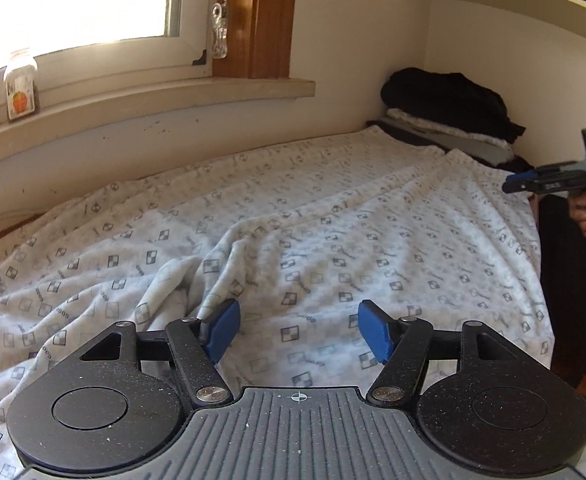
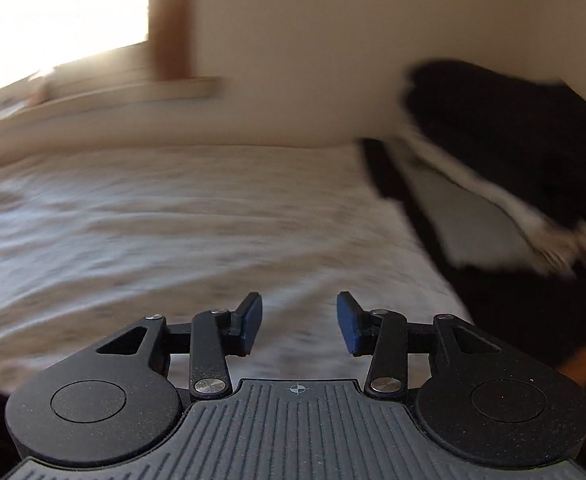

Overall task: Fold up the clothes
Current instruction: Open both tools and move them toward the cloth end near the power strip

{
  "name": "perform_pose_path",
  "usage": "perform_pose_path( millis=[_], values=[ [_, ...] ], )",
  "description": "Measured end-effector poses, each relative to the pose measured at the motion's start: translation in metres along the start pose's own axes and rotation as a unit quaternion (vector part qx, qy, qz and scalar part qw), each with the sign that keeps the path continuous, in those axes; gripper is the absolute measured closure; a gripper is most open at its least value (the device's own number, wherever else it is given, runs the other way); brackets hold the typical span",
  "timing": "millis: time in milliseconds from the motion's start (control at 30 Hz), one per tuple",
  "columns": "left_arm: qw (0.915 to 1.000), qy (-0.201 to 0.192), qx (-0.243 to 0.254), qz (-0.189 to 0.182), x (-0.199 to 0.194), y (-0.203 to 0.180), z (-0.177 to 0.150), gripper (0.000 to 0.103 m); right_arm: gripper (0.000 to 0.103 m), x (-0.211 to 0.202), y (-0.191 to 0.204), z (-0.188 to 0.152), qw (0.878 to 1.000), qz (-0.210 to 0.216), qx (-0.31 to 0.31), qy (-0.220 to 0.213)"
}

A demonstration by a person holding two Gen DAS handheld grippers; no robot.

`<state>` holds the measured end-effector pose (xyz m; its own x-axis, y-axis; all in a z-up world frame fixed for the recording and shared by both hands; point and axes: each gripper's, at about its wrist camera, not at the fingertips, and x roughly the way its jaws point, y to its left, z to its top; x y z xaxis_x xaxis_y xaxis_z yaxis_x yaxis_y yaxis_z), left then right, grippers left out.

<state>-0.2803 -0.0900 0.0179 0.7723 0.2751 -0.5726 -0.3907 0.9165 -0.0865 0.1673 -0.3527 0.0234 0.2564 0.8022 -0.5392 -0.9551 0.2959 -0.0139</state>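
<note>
Tongs on the left (image 1: 299, 332) hang released over a white patterned cloth (image 1: 293, 216) spread across the bed, nothing between the blue pads. Right tongs (image 2: 299, 324), also released, hover at the bed's right edge near a stack of folded clothes (image 1: 449, 116) in the far right corner.

Black tongs (image 1: 299, 330), blue pads (image 1: 223, 330), silver pivot screws, ribbed grey base.
</note>
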Motion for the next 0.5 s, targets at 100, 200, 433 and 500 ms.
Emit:
perform_pose_path(
  millis=[100,200,433,500],
  values=[
    [0.9999,0.005,-0.005,-0.016,-0.004,0.009,-0.002,0.032,0.063,0.0,-0.024,-0.015,0.999,-0.021,0.019,-0.014],
    [0.9998,0.004,-0.007,-0.02,-0.008,0.014,-0.005,0.031,0.07,-0.007,-0.035,-0.02,0.999,-0.026,0.025,-0.019],
    [0.999,-0.001,-0.025,0.036,-0.04,0.011,-0.016,0.021,0.061,-0.013,-0.013,-0.01,0.999,-0.021,0.009,-0.026],
    [0.9969,-0.015,-0.04,0.067,-0.059,0.012,-0.02,0.013,0.056,-0.015,0.008,-0.005,0.999,0.002,-0.004,-0.034]
  ],
)
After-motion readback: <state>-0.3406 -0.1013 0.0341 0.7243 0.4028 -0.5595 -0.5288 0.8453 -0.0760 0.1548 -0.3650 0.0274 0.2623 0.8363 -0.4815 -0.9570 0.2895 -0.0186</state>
